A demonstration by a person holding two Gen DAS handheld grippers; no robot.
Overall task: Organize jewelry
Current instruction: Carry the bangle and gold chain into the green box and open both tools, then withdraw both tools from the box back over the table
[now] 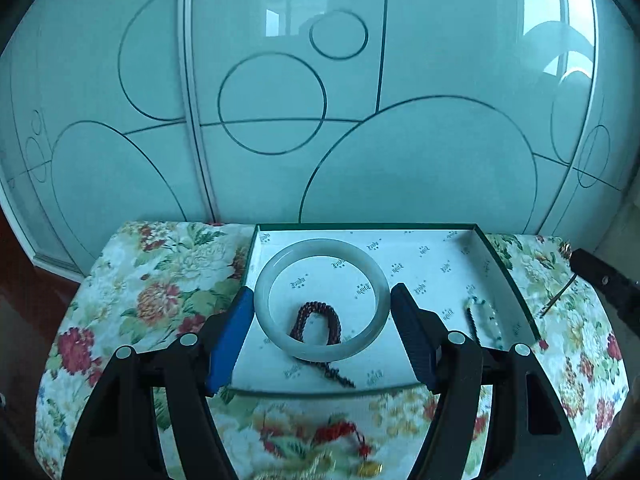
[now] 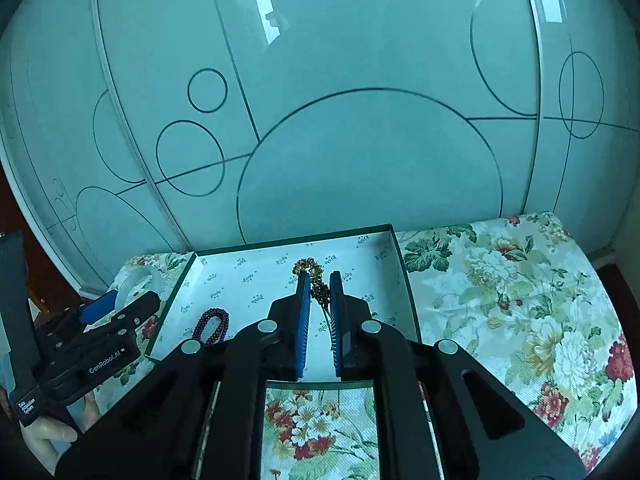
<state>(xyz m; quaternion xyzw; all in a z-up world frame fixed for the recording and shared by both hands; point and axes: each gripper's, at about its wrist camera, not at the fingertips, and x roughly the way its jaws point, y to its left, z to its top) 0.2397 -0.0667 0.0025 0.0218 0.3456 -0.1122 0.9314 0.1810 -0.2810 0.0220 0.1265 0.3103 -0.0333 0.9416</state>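
The left wrist view shows things the right wrist view does not: a string of pale green and dark beads (image 1: 486, 322) at the right side of the box (image 1: 496, 258), and a red tassel charm (image 1: 340, 436), blurry, on the flowered cloth (image 1: 132, 292) at the bottom of the frame. The right wrist view alone shows a small gold-brown chain (image 2: 314, 276) near the middle of the frame.

The left gripper (image 1: 322, 312) is spread wide. Its 2 blue pads sit at the 2 sides of a pale round bangle (image 1: 320, 300), one at each side. They look like they touch it or almost touch it, but it is hard to tell. The bangle is tilted over the white paper floor of the box, in the middle of the frame. A dark red bead bracelet (image 1: 318, 318) lies in the box and shows through the ring of the bangle.

The right gripper (image 2: 320, 292) is nearly closed, with a thin gap between its blue pads. The gold-brown chain is pinched between them and sticks out past the tips, over the far part of the box.
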